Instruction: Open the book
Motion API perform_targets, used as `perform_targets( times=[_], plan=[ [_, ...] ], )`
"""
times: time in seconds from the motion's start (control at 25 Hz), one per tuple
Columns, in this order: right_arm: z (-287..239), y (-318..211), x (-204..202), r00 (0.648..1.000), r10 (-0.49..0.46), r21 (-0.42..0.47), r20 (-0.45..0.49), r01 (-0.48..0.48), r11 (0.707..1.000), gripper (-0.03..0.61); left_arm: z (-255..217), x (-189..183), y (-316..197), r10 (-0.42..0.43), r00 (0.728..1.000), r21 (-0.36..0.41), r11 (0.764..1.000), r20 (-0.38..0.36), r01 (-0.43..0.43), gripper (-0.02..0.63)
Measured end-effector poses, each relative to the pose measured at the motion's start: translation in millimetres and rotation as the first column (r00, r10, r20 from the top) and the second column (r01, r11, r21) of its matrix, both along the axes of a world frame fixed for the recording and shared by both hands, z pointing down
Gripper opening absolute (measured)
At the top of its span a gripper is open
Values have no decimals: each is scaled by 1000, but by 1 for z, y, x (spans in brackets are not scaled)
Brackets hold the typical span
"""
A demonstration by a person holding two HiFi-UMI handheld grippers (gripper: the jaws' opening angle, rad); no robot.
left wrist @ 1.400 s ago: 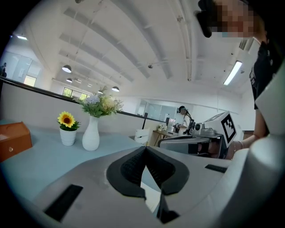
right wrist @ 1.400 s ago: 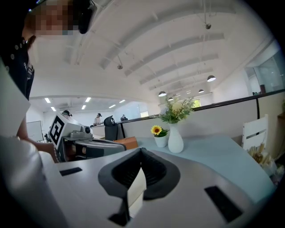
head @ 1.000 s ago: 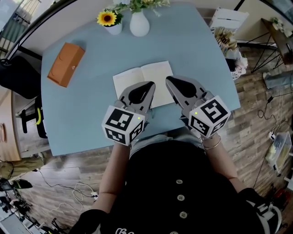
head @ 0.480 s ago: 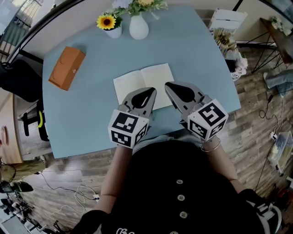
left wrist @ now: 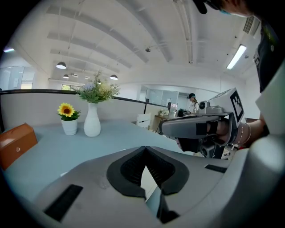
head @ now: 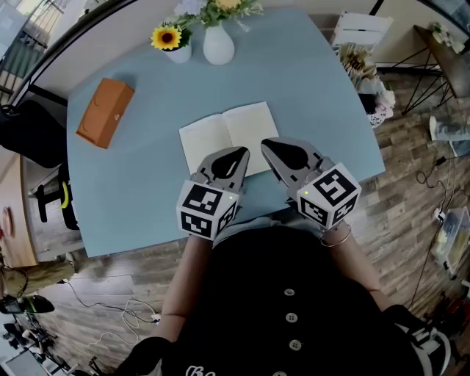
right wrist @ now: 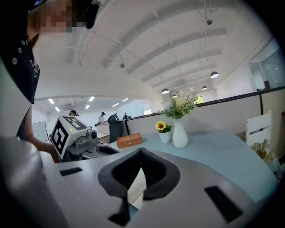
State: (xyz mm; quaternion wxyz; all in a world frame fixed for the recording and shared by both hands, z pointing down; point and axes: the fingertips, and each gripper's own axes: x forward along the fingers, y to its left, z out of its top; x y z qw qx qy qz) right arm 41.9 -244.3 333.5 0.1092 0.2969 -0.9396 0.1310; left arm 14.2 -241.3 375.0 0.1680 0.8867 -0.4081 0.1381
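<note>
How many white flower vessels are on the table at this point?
2. A small pot holding a sunflower sits near the table's far edge; a taller vase with a bouquet stands just right of it in the head view. None seems hidden.

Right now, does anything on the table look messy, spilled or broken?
No, nothing stands out. The book lies open and flat, the vase and sunflower pot stand upright, and the orange box looks whole.

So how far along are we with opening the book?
Done, it seems: the white-paged book lies open and flat on the pale blue table. In hand: nothing; the left gripper and right gripper hover over its near edge, fingers together. Left: probably only drawing both away.
</note>
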Motion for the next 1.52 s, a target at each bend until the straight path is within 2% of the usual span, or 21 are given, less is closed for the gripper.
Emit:
perform_targets(
  times=[0.36, 0.64, 1.2, 1.52],
  plan=[
    [20, 3, 3, 999, 6, -52, -45, -9, 999, 2, 6, 3, 6, 20, 1000, -30, 999, -15, -21, 12],
    [22, 7, 0, 999, -13, -45, -46, 11, 999, 1, 13, 3, 12, 23, 999, -65, 998, -40, -26, 12],
    [29, 8, 2, 999, -18, -70, -44, 15, 997, 2, 7, -1, 7, -18, 998, -36, 999, -55, 16, 12],
    [31, 12, 5, 999, -9, -80, -42, 6, 997, 2, 9, 3, 10, -13, 998, -40, 999, -57, 10, 12]
  ],
)
